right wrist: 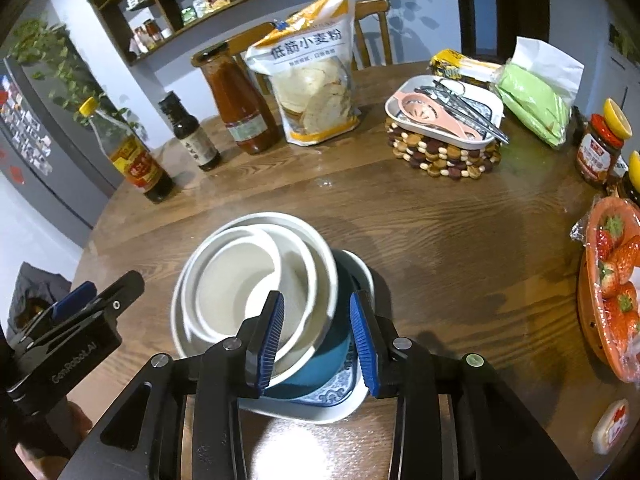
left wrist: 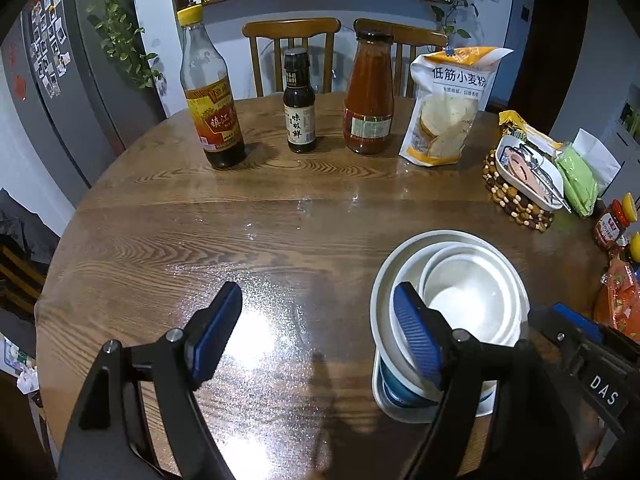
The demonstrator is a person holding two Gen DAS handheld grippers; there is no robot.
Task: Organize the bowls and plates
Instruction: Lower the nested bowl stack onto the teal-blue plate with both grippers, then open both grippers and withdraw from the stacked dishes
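A stack of nested white bowls [right wrist: 256,276] sits tilted in a teal bowl [right wrist: 324,364] on a blue-patterned white plate [right wrist: 340,394] near the table's front edge. The stack also shows in the left wrist view [left wrist: 468,292]. My right gripper [right wrist: 318,344] is open, its fingers straddling the near rim of the white bowls and the teal bowl; I cannot tell if a pad touches. My left gripper [left wrist: 316,336] is open and empty over the bare table, just left of the stack. Its right finger [left wrist: 418,336] hides the stack's left rim.
A round wooden table [left wrist: 224,236] holds a vinegar bottle [left wrist: 210,92], a soy bottle [left wrist: 299,102], a red sauce bottle [left wrist: 369,94] and a flour bag [left wrist: 448,108] at the back. A white utensil tray on a beaded trivet [right wrist: 444,120], jars and strawberries [right wrist: 614,276] are on the right.
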